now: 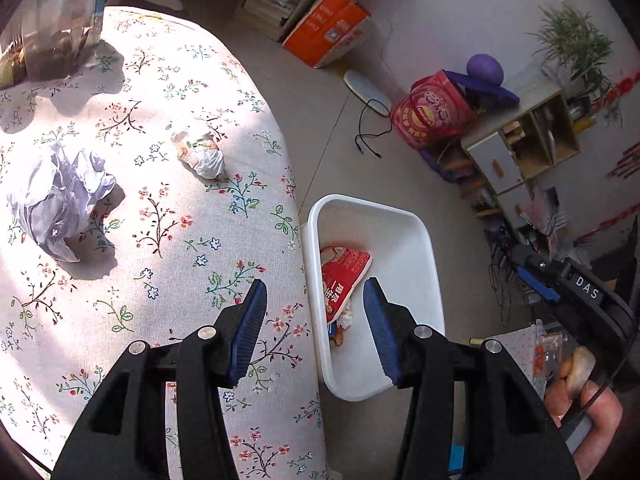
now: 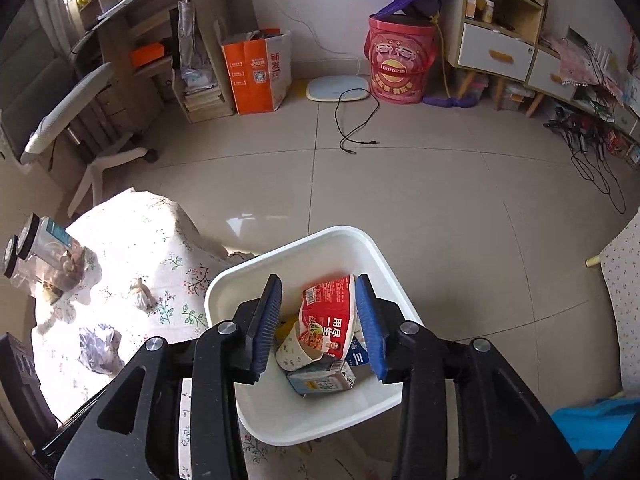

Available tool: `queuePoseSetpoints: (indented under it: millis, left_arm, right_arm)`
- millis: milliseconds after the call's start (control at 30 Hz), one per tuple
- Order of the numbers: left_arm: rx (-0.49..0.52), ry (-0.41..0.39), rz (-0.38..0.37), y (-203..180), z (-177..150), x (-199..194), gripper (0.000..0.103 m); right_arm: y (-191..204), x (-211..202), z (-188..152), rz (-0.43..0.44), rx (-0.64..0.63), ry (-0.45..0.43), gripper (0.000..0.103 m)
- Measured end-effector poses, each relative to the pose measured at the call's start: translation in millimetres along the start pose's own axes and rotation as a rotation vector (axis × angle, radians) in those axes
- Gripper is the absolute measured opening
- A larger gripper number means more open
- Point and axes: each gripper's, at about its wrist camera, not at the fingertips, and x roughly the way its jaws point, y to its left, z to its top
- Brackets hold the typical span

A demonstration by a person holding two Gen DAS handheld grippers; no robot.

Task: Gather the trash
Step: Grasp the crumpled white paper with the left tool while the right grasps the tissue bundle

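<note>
My left gripper (image 1: 315, 284) is open and empty, over the right edge of the floral-cloth table (image 1: 168, 288), beside the white bin (image 1: 420, 248). On the table lie a crumpled white paper (image 1: 60, 196) and a small crumpled wrapper (image 1: 200, 152). A red snack pack (image 1: 344, 276) lies in the bin. My right gripper (image 2: 319, 280) hangs open above the bin (image 2: 280, 256). Below its fingers and apart from them lie the red pack (image 2: 328, 316) and a flattened carton (image 2: 320, 380). The paper (image 2: 98, 348) and wrapper (image 2: 142, 294) show to the left.
Clear jars (image 1: 52, 40) stand at the table's far corner. On the tiled floor are a black cable (image 2: 356, 124), an orange box (image 2: 256, 76), a red bucket (image 2: 400, 64) and an office chair (image 2: 80, 120). A shelf unit (image 2: 504, 32) lines the right wall.
</note>
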Motion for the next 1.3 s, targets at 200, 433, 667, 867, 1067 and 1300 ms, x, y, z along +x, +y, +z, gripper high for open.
queuePoseSetpoints:
  millis: [200,433,667,867,1067,1300]
  left_arm:
    - [-0.041,-0.020,0.041,23.4,7.9,-18.3,0.050]
    - [-0.111,-0.074,0.116,68.8,20.9,-48.8,0.051]
    - [-0.202,-0.149,0.258,117.5,30.0,-77.0,0.054]
    - [-0.209,-0.132,0.289,135.7,32.4,-68.6,0.063]
    - [-0.160,-0.073,0.323,140.5,31.1,-41.0,0.067]
    - [-0.103,-0.118,0.318,142.0,33.1,-36.8,0.062]
  right_arm:
    - [12.7,-0.6,0.0,0.028,-0.009,-0.007,0.040]
    - [35.0,0.9,0.1,0.062,-0.039,-0.013,0.043]
    - [69.0,11.6,-4.3,0.083,-0.112,0.004,0.050]
    - [101.9,18.9,-7.8,0.105,-0.180,0.005,0.057]
    - [135.7,32.3,-14.9,0.136,-0.263,0.029,0.069]
    - [175.1,61.2,-26.8,0.170,-0.346,0.088,0.077]
